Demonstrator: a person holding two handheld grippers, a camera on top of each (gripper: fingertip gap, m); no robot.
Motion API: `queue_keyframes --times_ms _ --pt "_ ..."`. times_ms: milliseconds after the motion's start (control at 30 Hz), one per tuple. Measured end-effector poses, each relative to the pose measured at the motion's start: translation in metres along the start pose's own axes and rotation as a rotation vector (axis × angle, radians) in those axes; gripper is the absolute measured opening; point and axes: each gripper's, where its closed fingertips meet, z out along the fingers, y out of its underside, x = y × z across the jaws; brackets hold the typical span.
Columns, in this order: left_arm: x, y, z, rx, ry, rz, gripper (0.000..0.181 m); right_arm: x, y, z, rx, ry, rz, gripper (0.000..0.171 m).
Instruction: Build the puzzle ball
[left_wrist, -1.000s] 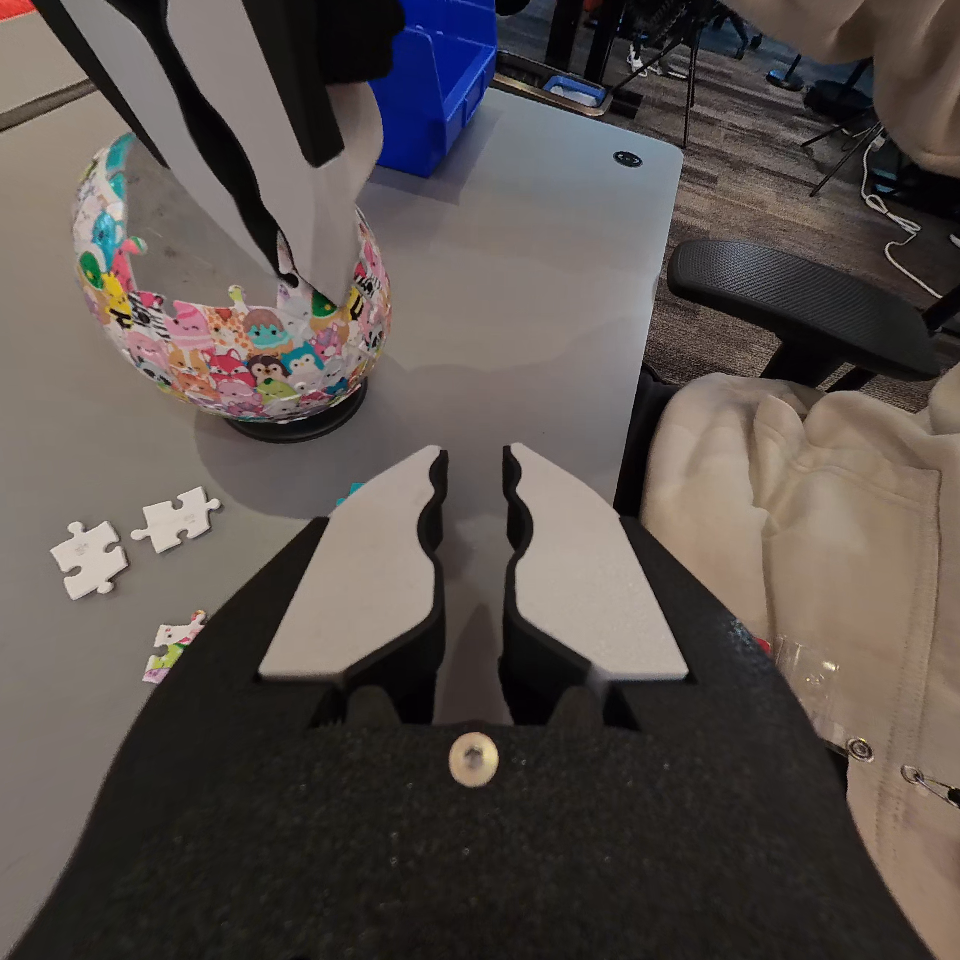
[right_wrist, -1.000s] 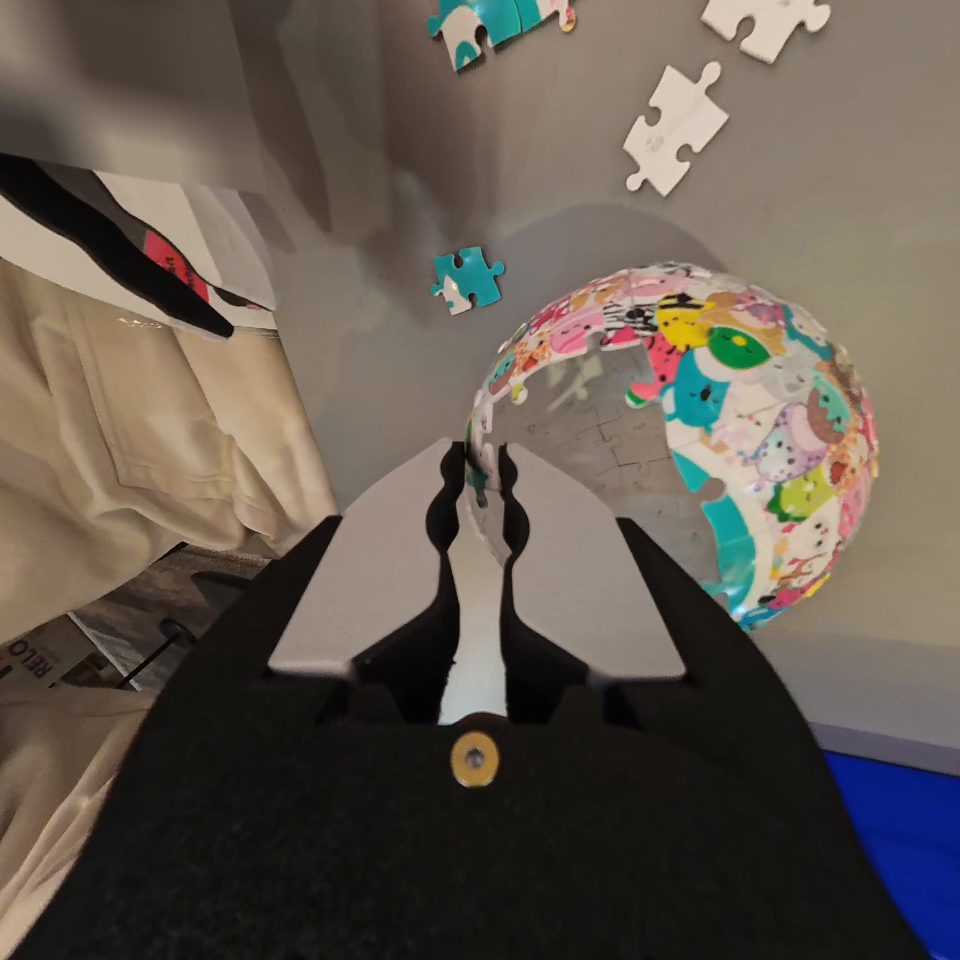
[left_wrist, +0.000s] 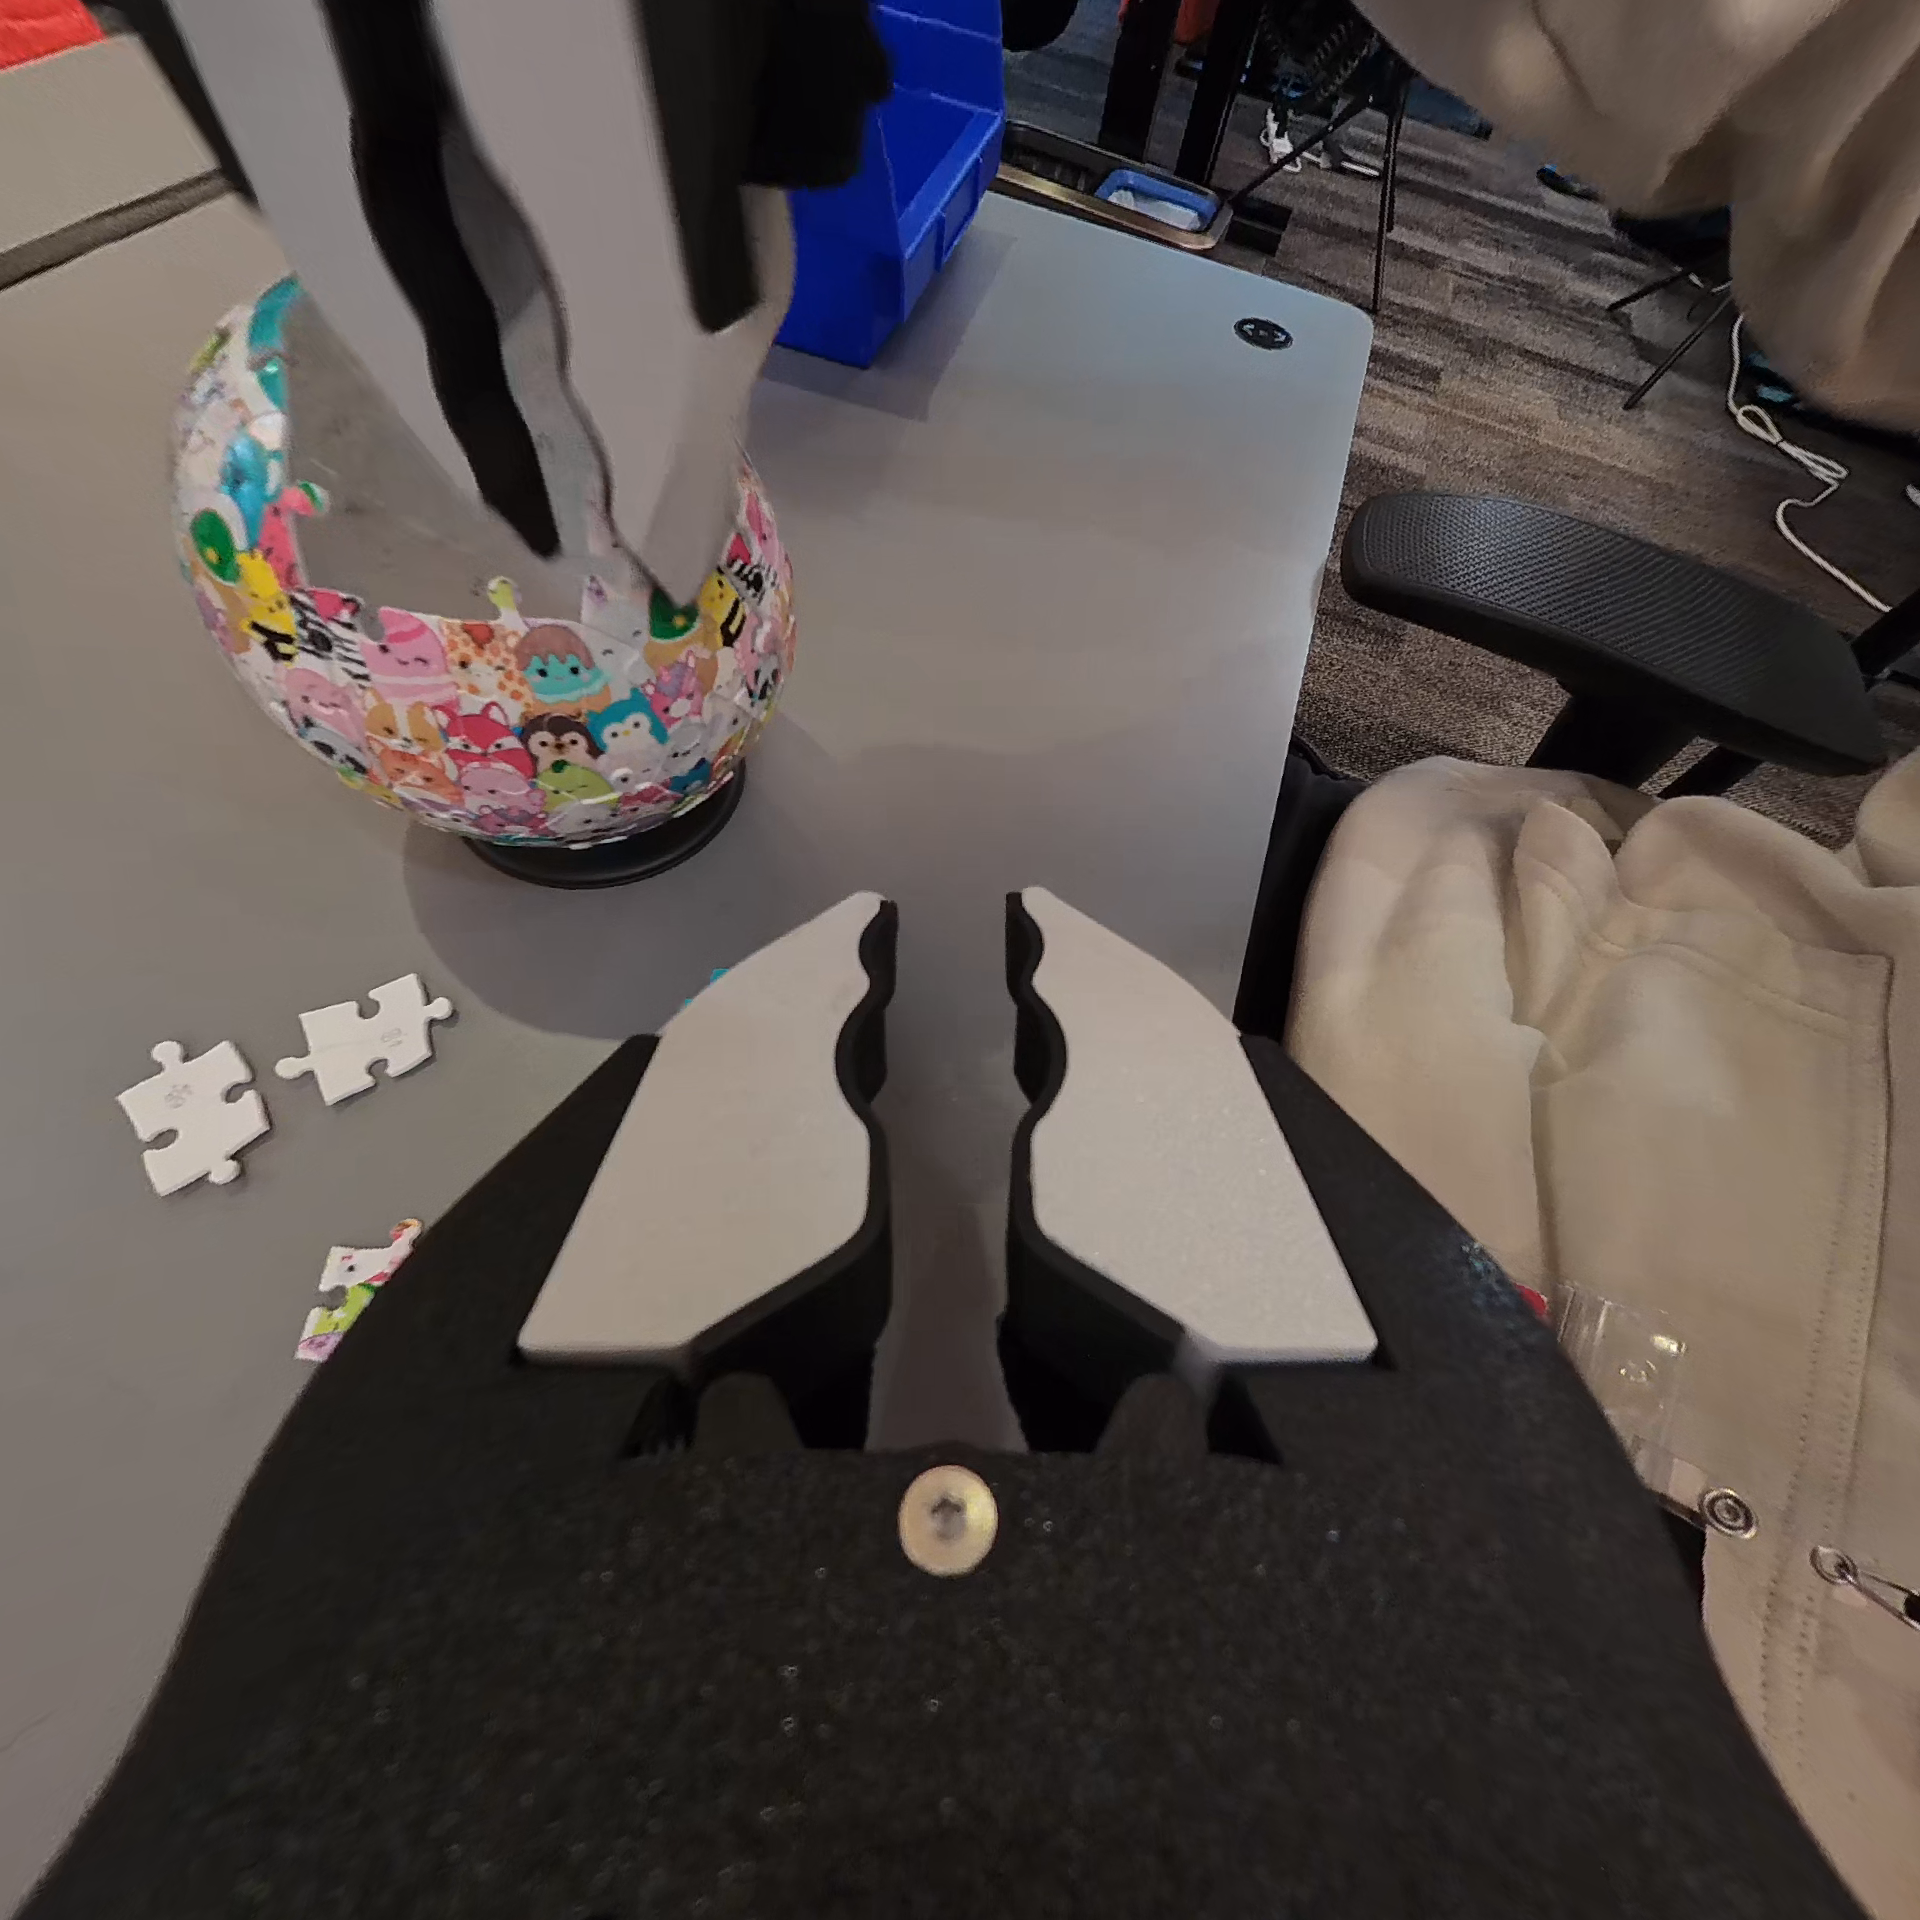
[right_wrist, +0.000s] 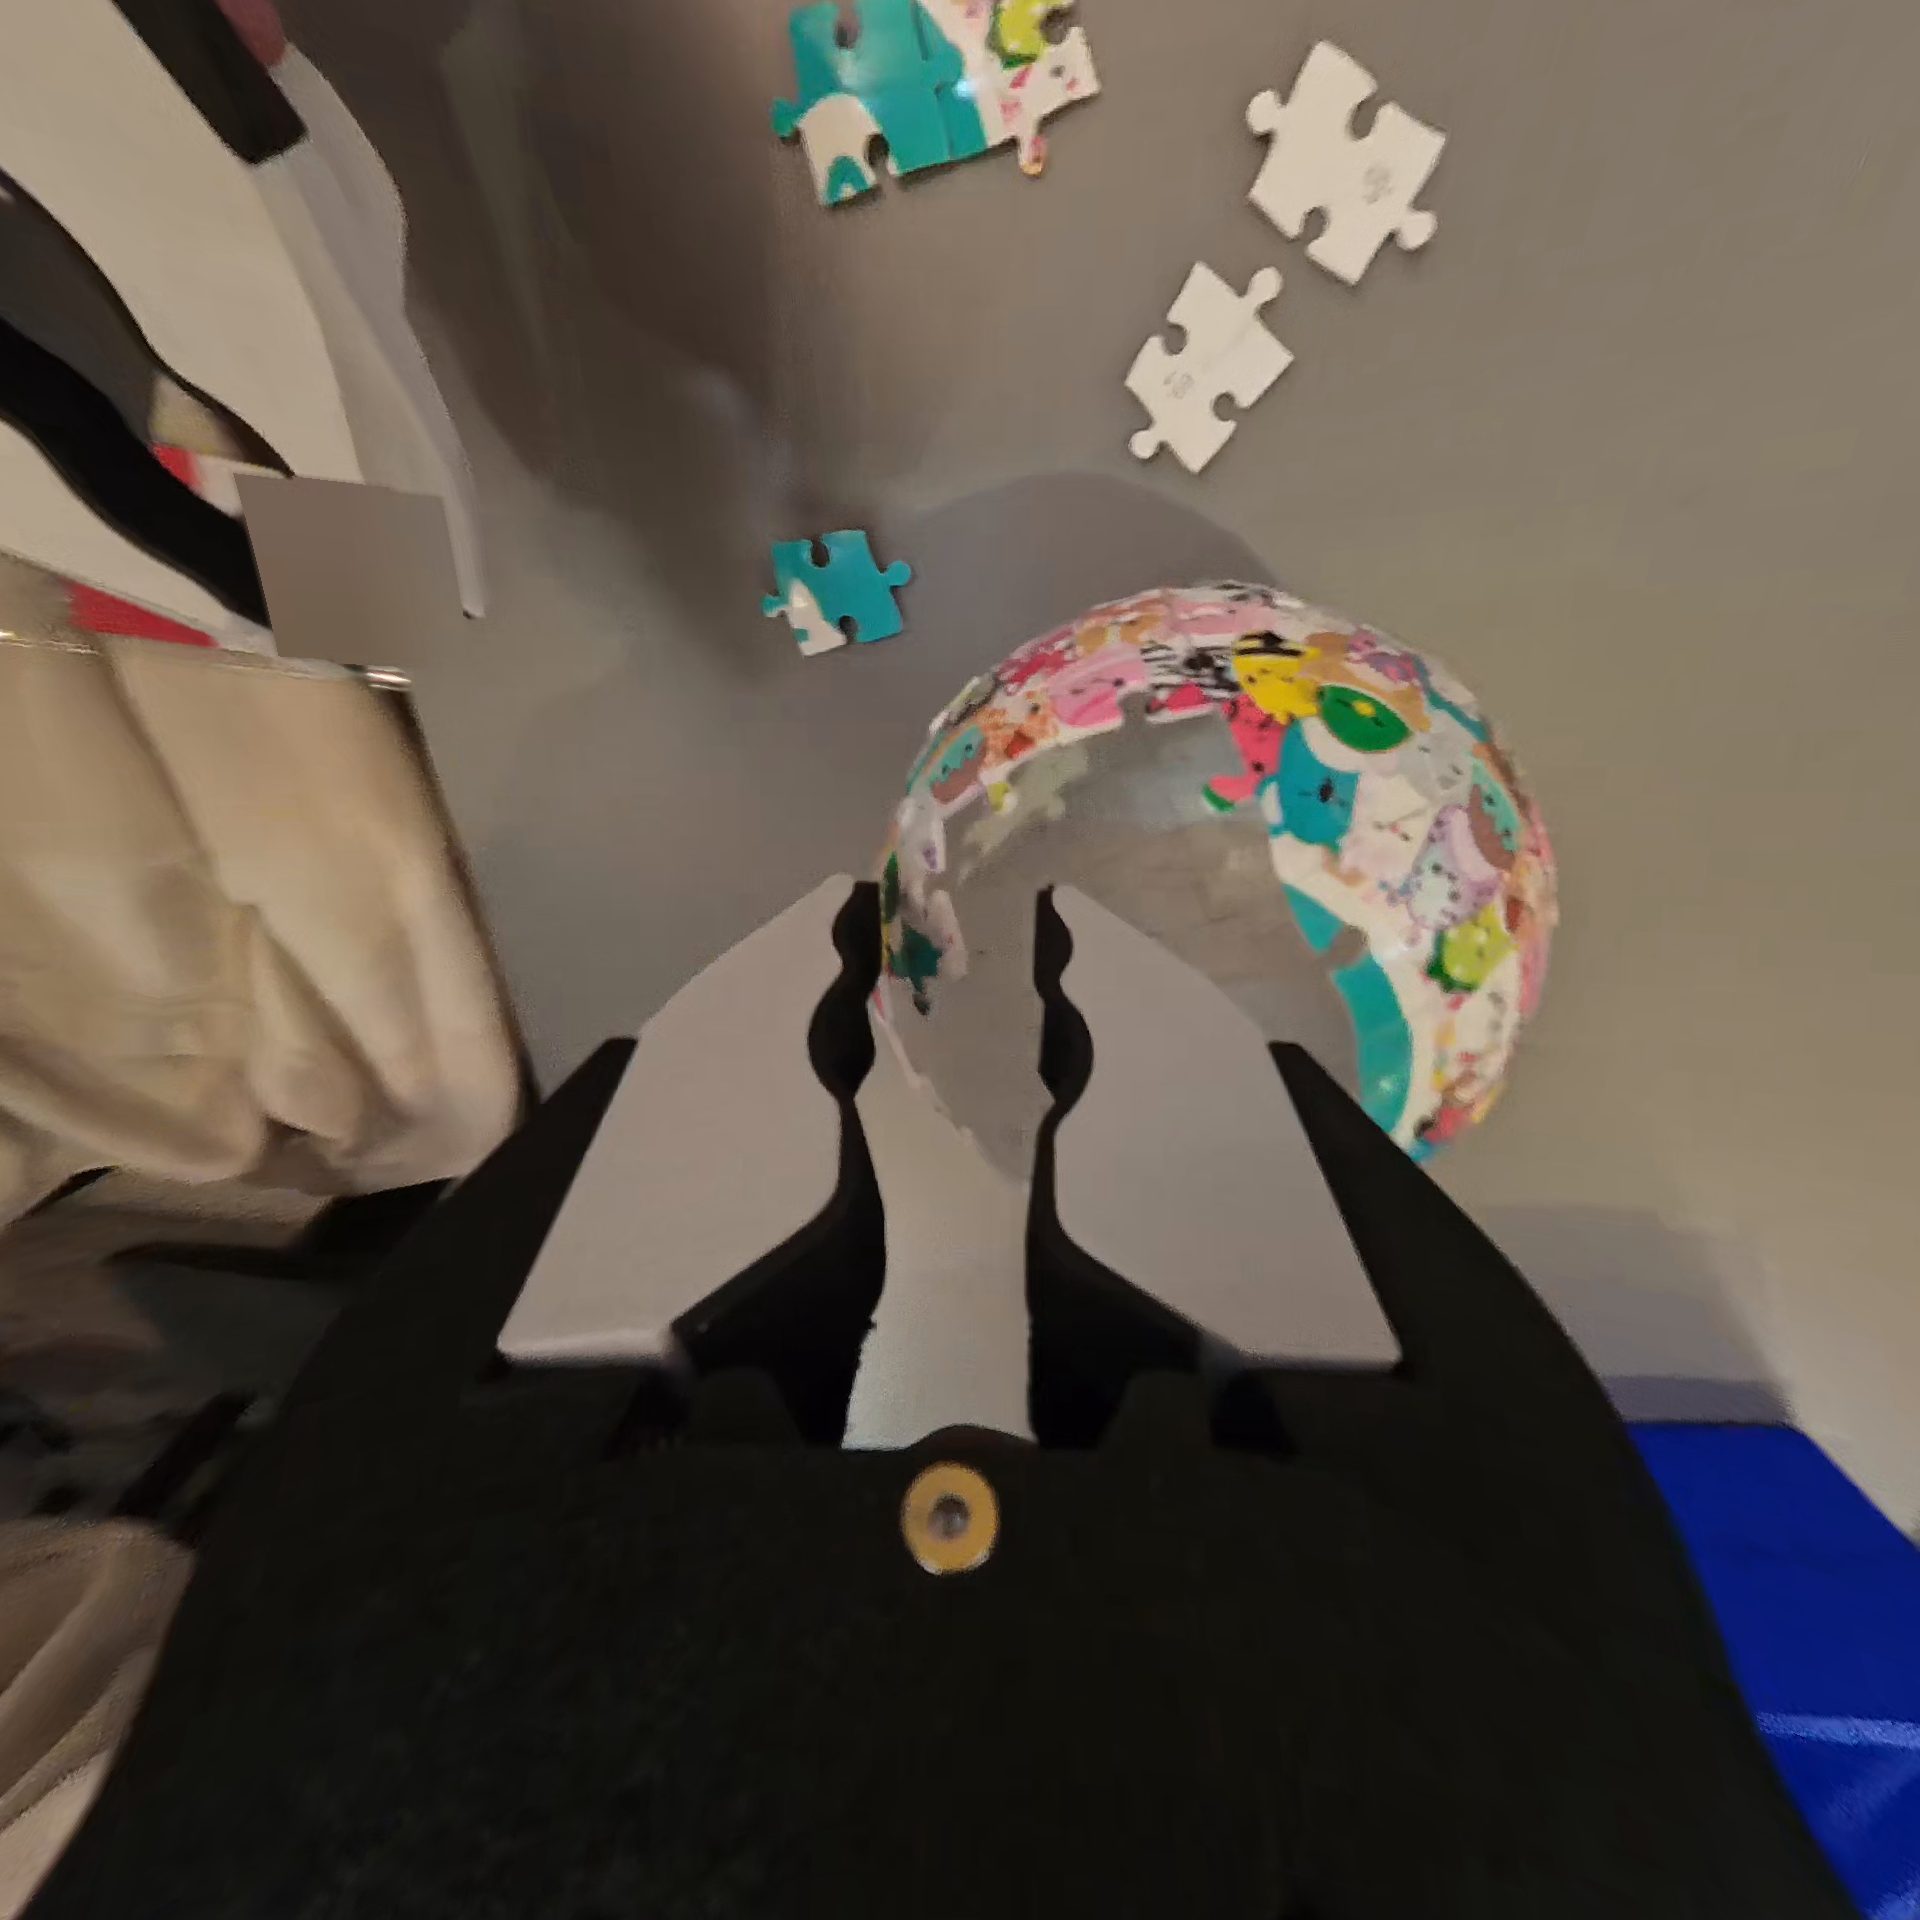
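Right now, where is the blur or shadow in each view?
Left wrist view: the right gripper over the ball is motion-smeared; the ball casts a soft shadow on the table. Right wrist view: mild blur overall, ball edges soft.

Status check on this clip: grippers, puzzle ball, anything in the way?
Left gripper open, empty, hovering over table. Right gripper open, straddling the rim of the unfinished puzzle ball. Loose pieces lie clear of the ball; nothing blocking.

Left tongs (left_wrist: 943, 914) and right tongs (right_wrist: 951, 899): black textured bodies, grey wavy-edged fingers (left_wrist: 727, 1143), one central screw each.
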Motion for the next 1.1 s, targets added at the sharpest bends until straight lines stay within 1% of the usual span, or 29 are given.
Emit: queue_keyframes --times_ms 100,200,233,267,300,333,433,533,600,700,833,900,1033,1100 --pt "-0.002 0.000 -0.001 0.008 -0.006 -0.007 0.019 0.001 0.002 -0.014 0.051 0.160 -0.053 0.035" --pt "-0.005 0.000 -0.002 0.005 -0.024 -0.013 0.019 0.003 0.005 -0.037 0.149 0.394 -0.082 0.031" --pt "-0.007 0.000 -0.003 0.003 -0.034 -0.015 0.019 -0.001 0.002 -0.044 0.220 0.475 -0.117 0.021" --pt "-0.009 0.000 -0.003 0.003 -0.042 -0.017 0.019 -0.008 -0.005 -0.047 0.324 0.548 -0.157 0.002" --pt "-0.009 0.000 -0.004 0.006 -0.046 -0.018 0.019 -0.017 -0.011 -0.046 0.432 0.604 -0.190 0.000" --pt "-0.010 -0.001 -0.004 0.010 -0.047 -0.019 0.019 -0.024 -0.012 -0.041 0.489 0.666 -0.216 0.000" --pt "-0.011 -0.001 -0.003 0.015 -0.049 -0.031 0.019 -0.017 0.001 -0.018 0.475 0.872 -0.198 0.000" --pt "-0.013 0.000 -0.002 0.013 -0.046 -0.043 0.019 -0.021 -0.002 -0.001 0.551 0.896 -0.179 0.000" --pt "-0.013 0.001 -0.002 0.009 -0.045 -0.049 0.019 -0.021 -0.004 -0.001 0.564 0.951 -0.185 0.000" --pt "-0.016 0.003 -0.001 0.005 -0.051 -0.053 0.019 -0.024 -0.011 0.002 0.632 0.952 -0.178 0.000" --pt "-0.017 0.005 -0.001 0.004 -0.039 -0.071 0.019 -0.019 -0.010 0.009 0.637 0.941 -0.155 0.000" --pt "-0.017 0.004 -0.001 0.009 -0.034 -0.075 0.019 -0.015 -0.008 0.007 0.639 0.962 -0.142 0.000" --pt "-0.017 0.002 -0.004 0.019 -0.032 -0.078 0.019 -0.027 -0.012 0.010 0.711 0.889 -0.140 0.000" --pt "-0.017 0.002 -0.005 0.021 -0.034 -0.078 0.019 -0.026 -0.007 0.011 0.680 0.955 -0.157 0.000"
